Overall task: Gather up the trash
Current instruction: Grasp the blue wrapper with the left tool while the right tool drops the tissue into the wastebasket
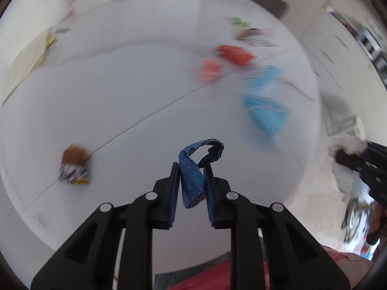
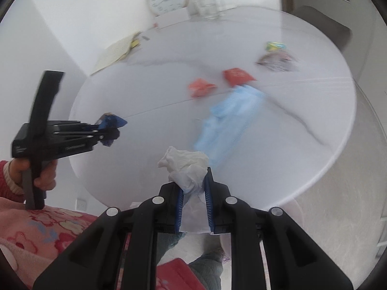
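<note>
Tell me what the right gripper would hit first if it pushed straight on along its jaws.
Probably the blue face mask on the white table, just past the tissue held by the right gripper; blur leaves depth unclear.

light: bright, even, soft daylight | shadows: faint on round white table (image 1: pixel 121 91) | blur: heavy motion smear on table litter, black gripper fingers (image 1: pixel 174 181) sharp | edges: fisheye bending, dark corner vignette
</note>
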`<state>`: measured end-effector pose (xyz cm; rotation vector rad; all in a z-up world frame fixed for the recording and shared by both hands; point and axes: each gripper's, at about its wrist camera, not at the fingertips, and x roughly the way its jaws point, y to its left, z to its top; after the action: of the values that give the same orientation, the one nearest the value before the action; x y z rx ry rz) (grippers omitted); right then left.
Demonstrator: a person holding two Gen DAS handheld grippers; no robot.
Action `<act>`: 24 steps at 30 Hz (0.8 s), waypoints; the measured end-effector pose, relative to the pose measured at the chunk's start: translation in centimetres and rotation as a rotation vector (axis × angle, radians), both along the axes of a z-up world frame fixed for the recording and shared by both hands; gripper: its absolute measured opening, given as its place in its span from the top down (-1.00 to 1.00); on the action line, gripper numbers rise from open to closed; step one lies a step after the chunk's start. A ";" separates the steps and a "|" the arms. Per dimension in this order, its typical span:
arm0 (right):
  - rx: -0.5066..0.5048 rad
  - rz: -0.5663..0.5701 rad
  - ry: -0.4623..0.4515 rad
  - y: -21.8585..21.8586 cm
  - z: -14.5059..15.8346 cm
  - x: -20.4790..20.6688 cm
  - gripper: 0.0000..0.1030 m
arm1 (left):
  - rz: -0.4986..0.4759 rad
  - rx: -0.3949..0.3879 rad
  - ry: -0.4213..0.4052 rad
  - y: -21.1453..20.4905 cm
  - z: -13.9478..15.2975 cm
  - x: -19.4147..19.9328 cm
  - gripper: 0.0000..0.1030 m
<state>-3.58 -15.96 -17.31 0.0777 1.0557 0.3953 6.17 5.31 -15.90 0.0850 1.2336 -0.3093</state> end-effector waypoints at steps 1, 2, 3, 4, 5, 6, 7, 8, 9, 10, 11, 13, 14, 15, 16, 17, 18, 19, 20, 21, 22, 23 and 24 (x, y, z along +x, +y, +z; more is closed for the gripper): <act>-0.003 -0.034 -0.001 -1.3 0.1 -0.6 0.65 | -0.039 -0.008 -0.005 -1.3 0.4 -0.2 0.61; -0.008 -0.067 -0.002 -2.6 0.1 -1.2 0.65 | -0.084 -0.018 -0.009 -2.8 0.7 -0.4 0.61; -0.013 -0.090 -0.002 -3.4 0.1 -1.7 0.65 | -0.123 -0.028 -0.011 -4.1 1.0 -0.6 0.61; -0.020 -0.122 -0.002 -4.6 0.1 -2.3 0.65 | -0.172 -0.039 -0.011 -5.8 1.2 -1.2 0.61; -0.025 -0.149 0.000 -5.6 0.1 -2.8 0.65 | -0.206 -0.048 -0.007 -7.1 1.3 -1.4 0.61; -0.029 -0.182 0.001 -6.8 0.1 -3.5 0.65 | -0.249 -0.061 0.003 -8.7 1.3 -1.5 0.61; -0.031 -0.202 0.002 -7.7 -0.1 -3.9 0.65 | -0.276 -0.067 0.007 -9.9 1.3 -1.7 0.61; -0.033 -0.223 0.002 -8.5 -0.1 -4.4 0.65 | -0.304 -0.075 0.008 -11.2 1.3 -1.8 0.61; -0.034 -0.242 0.002 -9.3 -0.1 -4.8 0.65 | -0.324 -0.077 0.008 -12.2 1.3 -2.0 0.61; -0.036 -0.254 0.002 -9.9 -0.2 -5.2 0.65 | -0.355 -0.078 0.005 -13.6 1.3 -2.3 0.61; -0.039 -0.267 0.003 -10.5 -0.3 -5.6 0.65 | -0.369 -0.079 0.003 -14.4 1.2 -2.5 0.61; -0.047 -0.288 0.010 -11.5 -0.7 -6.3 0.65 | -0.393 -0.086 0.012 -15.9 0.9 -2.9 0.61; -0.052 -0.295 0.014 -11.9 -1.0 -6.5 0.65 | -0.403 -0.091 0.021 -16.6 0.8 -3.0 0.61; -0.059 -0.300 0.020 -12.3 -1.3 -6.7 0.65 | -0.412 -0.087 0.027 -17.2 0.6 -3.2 0.61; -0.064 -0.300 0.025 -12.3 -1.6 -6.7 0.65 | -0.419 -0.081 0.029 -17.6 0.4 -3.5 0.61; -0.067 -0.299 0.031 -12.5 -1.9 -6.8 0.65 | -0.428 -0.074 0.032 -18.0 0.3 -3.9 0.61; -0.069 -0.297 0.037 -12.6 -2.2 -6.8 0.65 | -0.437 -0.066 0.036 -18.3 0.1 -4.2 0.61; -0.071 -0.294 0.046 -12.7 -2.9 -6.6 0.65 | -0.441 -0.062 0.038 -18.8 0.1 -4.4 0.61; -0.074 -0.290 0.054 -12.8 -3.3 -6.6 0.65 | -0.444 -0.058 0.039 -19.0 0.1 -4.7 0.61; -0.077 -0.286 0.062 -12.8 -3.8 -6.5 0.64 | -0.446 -0.052 0.038 -19.1 0.1 -4.9 0.61; -0.072 -0.281 0.078 -12.8 -4.5 -6.3 0.61 | -0.447 -0.048 0.037 -19.2 0.2 -5.2 0.61; -0.068 -0.282 0.087 -12.9 -4.9 -6.3 0.50 | -0.446 -0.043 0.036 -19.2 0.3 -5.5 0.61; -0.064 -0.286 0.103 -13.0 -5.5 -6.1 0.31 | -0.445 -0.038 0.037 -19.2 0.3 -5.6 0.61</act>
<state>-9.65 -28.97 -22.85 0.1911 1.1389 0.0992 0.56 -13.94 -15.62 0.3243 1.2380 -0.7231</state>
